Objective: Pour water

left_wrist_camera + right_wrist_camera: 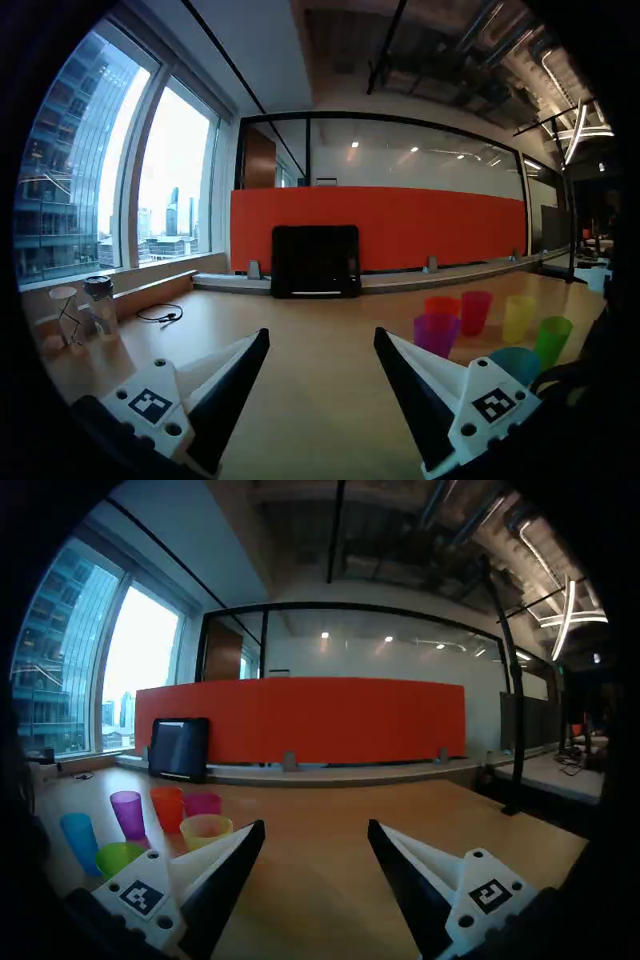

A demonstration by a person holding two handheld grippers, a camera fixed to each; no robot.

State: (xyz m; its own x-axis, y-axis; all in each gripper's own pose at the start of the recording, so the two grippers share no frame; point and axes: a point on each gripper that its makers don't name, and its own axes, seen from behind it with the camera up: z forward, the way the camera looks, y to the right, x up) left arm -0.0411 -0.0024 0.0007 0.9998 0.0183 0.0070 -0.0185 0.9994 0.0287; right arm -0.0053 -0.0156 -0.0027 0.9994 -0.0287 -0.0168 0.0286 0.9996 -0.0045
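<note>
Several coloured plastic cups stand in a cluster on the wooden table. In the left gripper view they are to the right: purple cup (436, 332), orange cup (442, 306), pink cup (475, 310), yellow cup (518, 318), green cup (552, 340), blue cup (516, 364). My left gripper (320, 332) is open above the table with nothing between its fingers. In the right gripper view the cups are to the left: blue cup (80, 840), purple cup (128, 814), orange cup (168, 808), yellow cup (206, 830). My right gripper (316, 824) is open and holds nothing.
A black screen (315, 261) leans against the orange divider (400, 224) at the table's back. By the window stand a lidded coffee cup (100, 300) and a pale cup (66, 312), with a black cable (160, 314) nearby. Bare tabletop (336, 816) lies ahead of both grippers.
</note>
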